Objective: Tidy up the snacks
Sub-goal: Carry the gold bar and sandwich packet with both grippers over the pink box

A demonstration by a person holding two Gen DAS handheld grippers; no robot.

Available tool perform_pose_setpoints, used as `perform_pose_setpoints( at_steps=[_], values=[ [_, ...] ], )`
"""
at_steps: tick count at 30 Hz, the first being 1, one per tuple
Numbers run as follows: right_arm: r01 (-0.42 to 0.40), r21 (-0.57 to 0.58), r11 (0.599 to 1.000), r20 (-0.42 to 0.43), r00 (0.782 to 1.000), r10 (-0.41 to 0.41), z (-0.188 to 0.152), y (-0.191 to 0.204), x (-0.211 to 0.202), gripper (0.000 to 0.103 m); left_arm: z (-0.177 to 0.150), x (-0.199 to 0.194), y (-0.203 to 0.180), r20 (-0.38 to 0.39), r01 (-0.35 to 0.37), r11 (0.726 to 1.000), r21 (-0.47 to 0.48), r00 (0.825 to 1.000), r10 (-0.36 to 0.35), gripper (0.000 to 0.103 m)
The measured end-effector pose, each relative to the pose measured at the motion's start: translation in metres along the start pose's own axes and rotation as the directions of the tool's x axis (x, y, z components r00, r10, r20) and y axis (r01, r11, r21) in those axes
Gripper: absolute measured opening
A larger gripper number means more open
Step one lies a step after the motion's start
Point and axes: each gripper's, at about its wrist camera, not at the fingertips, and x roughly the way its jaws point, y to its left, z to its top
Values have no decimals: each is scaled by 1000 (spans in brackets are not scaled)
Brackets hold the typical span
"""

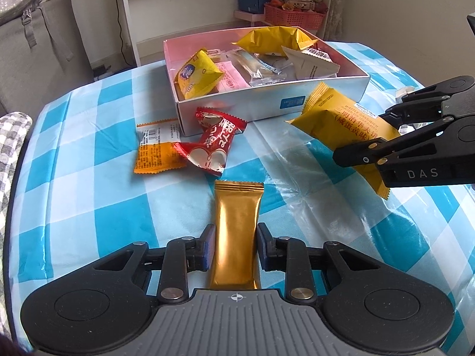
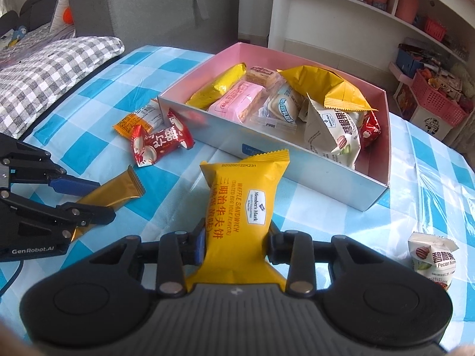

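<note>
The left tongs were closed on a plain gold foil bar, their blue pads pressed to its two long sides; the bar carried no writing and lay on the bench, which was spread with a blue-and-white checked cloth. The arm of these tongs read "GenRobot.AI" in the right wrist view.

The right tongs were clamped on a yellow packet, pinching it near its lower end so that it stood up from the bench. Its printing read "Member's Mark", "WAFFLE SANDWICH", "(SALTED EGG YOLK FLAVOR)" and the code "B20260122K231", with a column of Chinese characters beside. From the left wrist view the right tongs bore the letters "DAS".

Just beyond the yellow packet stood an open box, pink inside and silvery outside, with a small blue label on its near wall too blurred to read. It held yellow, pink and clear wrappers and a whitish pouch marked "Member's Mark".

Beside the box's left corner a red sweet packet with white Chinese lettering lay partly over an orange packet covered in fine print and a barcode, too small to make out. To the right of the right tongs sat a small white packet lettered "Pecan Ker", the rest cut off by the fold.
</note>
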Motion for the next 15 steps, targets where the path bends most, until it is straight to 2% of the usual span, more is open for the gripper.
perform_pose_setpoints(
  at_steps=[15],
  values=[
    [1,21,1000,4,1000,-1,3,-3,-23,34,13,-17,-1,36,8,1000,-23,999,-7,27]
  ],
)
